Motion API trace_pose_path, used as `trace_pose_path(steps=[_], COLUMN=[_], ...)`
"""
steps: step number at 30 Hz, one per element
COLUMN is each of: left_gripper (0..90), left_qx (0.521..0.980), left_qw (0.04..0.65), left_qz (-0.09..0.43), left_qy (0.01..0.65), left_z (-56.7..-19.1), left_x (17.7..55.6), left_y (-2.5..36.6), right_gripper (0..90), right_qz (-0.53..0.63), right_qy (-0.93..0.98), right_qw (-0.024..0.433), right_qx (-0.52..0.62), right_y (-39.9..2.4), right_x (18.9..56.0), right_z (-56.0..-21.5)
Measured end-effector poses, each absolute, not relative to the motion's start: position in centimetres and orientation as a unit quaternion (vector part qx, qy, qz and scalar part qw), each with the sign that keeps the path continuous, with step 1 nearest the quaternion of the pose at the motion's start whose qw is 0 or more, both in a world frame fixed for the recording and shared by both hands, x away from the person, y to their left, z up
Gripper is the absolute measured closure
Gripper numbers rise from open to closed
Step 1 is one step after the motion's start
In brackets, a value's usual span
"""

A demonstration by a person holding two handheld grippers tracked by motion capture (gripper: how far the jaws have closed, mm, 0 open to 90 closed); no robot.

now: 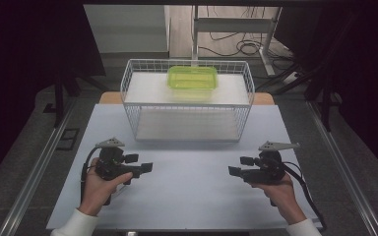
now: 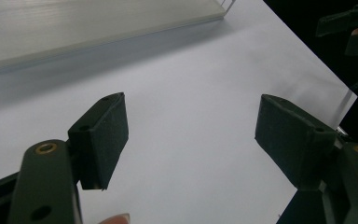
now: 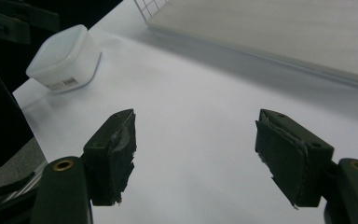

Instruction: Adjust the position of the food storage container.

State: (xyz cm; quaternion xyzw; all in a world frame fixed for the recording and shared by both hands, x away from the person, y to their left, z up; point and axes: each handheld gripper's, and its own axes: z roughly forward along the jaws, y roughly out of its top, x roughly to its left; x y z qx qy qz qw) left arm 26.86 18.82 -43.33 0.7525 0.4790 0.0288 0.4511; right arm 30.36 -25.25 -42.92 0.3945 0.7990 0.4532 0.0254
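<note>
1. Green container [image 1: 192, 77] sits on the upper shelf of the white wire rack [image 1: 128, 83], toward the back and about centred. It is well apart from both tools and nothing touches it.
2. White lidded box [image 3: 64, 57] shows in the right gripper view, on the surface beyond the left hand's side. It rests near the surface edge and nothing touches it either.
3. The rack stands at the far middle of the white surface [image 1: 187, 191]. Its lower shelf looks bare.
4. Left tool [image 1: 140, 163] is low over the near left of the surface, pointing inward. Its jaws are apart with nothing between them, just bare surface past the pads [image 2: 107, 135] in the left gripper view.
5. Right tool [image 1: 241, 166] mirrors it on the near right, also pointing inward. Its jaws are wide apart and empty; the pads [image 3: 116, 149] look worn at the edges.
6. Progress, as I read it: nothing gripped and nothing visibly in transit, so this looks like the start or a gap between steps. All the handling is still to do: reach, clamp, lift, place.
7. Can't tell from these frames whether the green container or the white box is the next target.
</note>
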Motion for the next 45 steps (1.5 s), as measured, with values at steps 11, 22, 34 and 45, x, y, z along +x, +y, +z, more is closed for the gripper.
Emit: trace_pose_path(steps=[11, 22, 34, 45], left_gripper=[28.4, 50.0, 81.5, 89.8], left_qx=[0.753, 0.742, 0.741, 0.766], left_qw=[0.427, 0.403, 0.369, 0.300], left_qz=[0.045, 0.047, 0.045, 0.032], left_qy=[0.499, 0.534, 0.559, 0.568], left_z=[-43.1, -43.9, -45.3, -48.2], left_x=[25.9, 23.7, 20.9, 18.8], left_y=[22.3, 26.1, 29.6, 31.2], right_gripper=[28.9, 28.8, 28.8, 28.8], right_qz=[0.447, 0.433, 0.434, 0.424], right_qy=[0.806, 0.813, 0.807, 0.809], right_qw=[0.018, 0.017, 0.015, 0.010], right_qx=[0.387, 0.390, 0.400, 0.408], right_y=[-24.5, -24.8, -25.2, -25.7], right_x=[30.7, 30.3, 30.3, 30.4], right_z=[-43.9, -44.6, -44.6, -45.2])
